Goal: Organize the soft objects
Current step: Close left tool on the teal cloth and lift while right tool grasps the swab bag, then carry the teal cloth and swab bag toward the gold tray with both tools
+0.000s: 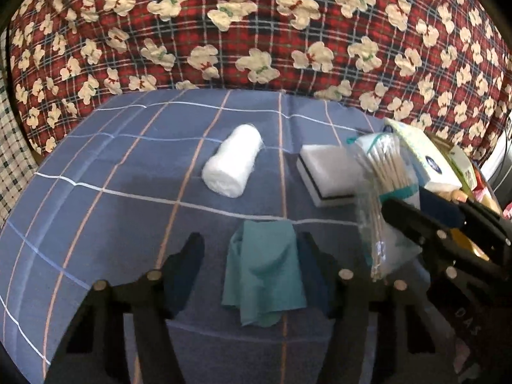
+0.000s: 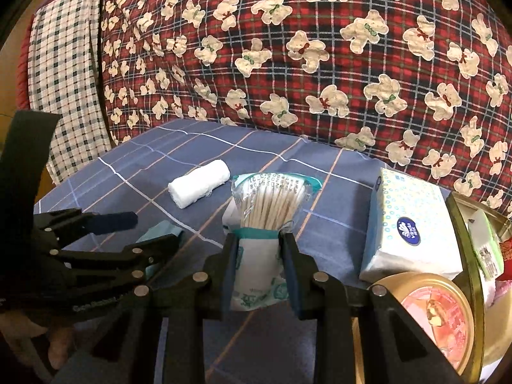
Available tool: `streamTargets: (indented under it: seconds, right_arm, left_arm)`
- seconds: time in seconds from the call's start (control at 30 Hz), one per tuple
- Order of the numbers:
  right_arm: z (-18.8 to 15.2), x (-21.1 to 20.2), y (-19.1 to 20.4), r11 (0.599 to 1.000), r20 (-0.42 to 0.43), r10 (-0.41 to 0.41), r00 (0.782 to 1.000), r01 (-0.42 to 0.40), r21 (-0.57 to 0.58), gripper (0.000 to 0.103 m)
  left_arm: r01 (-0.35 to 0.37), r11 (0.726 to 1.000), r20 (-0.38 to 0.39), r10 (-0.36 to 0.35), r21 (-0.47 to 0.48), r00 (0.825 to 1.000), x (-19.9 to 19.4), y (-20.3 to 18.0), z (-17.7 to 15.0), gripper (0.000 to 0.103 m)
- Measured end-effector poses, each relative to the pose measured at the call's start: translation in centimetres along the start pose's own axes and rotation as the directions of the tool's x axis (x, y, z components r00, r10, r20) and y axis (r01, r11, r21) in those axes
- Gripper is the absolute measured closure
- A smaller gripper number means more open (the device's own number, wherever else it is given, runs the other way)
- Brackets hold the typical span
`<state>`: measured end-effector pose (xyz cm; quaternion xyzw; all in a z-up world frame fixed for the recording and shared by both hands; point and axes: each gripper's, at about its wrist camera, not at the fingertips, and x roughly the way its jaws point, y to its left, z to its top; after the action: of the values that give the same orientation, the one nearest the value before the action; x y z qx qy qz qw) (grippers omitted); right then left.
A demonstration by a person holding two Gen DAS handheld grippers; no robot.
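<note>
Teal cloth (image 1: 265, 272) between left jaws, open blue sheet (image 1: 112, 176) beyond.

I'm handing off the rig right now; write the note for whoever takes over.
Right gripper: shut on the bag of cotton swabs, held above the blue cloth.
Left gripper: jaws part open around the green cloth; one finger is at its edge, and no firm pinch shows.
On the blue cloth: gauze roll, sponge, tissue pack.
At the right: gold tin with a few packets inside, its lid beside it.
Left: place the swabs, then green cloth, gauze roll, sponge, tissue pack.
</note>
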<state>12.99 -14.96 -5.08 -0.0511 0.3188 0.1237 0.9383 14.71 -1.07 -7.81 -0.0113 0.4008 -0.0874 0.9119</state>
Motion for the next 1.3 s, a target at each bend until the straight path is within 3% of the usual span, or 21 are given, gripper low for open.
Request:
streamTargets:
  seconds: [0.1, 0.23, 0.4, 0.63, 0.97, 1.3]
  right_arm:
    - [0.0, 0.1, -0.1, 1.000, -0.004, 0.003, 1.000, -0.003, 0.003, 0.073]
    - [0.0, 0.1, -0.1, 1.000, -0.003, 0.002, 1.000, -0.002, 0.001, 0.073]
    - [0.0, 0.0, 0.0, 1.000, -0.001, 0.006, 1.000, -0.006, -0.001, 0.073]
    - [-0.1, -0.1, 0.3, 1.000, 0.005, 0.012, 1.000, -0.012, -0.007, 0.073]
    - [-0.1, -0.4, 0.3, 0.999, 0.020, 0.032, 0.999, -0.032, -0.011, 0.073]
    - [0.0, -0.6, 0.3, 0.999, 0.036, 0.045, 0.998, -0.045, -0.010, 0.073]
  left_arm:
    - [0.001, 0.999, -0.027, 0.000, 0.036, 1.000, 0.4, -0.7, -0.1, 0.046]
    - [-0.003, 0.999, -0.041, 0.005, 0.050, 0.999, 0.7, -1.0, -0.1, 0.079]
    - [0.016, 1.000, 0.002, -0.016, 0.018, 1.000, -0.2, -0.4, -0.1, 0.091]
    - [0.008, 0.999, 0.061, -0.010, 0.033, 0.998, -1.3, -0.6, -0.1, 0.092]
    - [-0.011, 1.000, 0.124, 0.013, -0.017, 0.992, -2.0, 0.1, 0.3, 0.092]
    - [-0.048, 0.996, 0.228, 0.064, -0.071, 0.971, -3.2, 0.4, 0.6, 0.092]
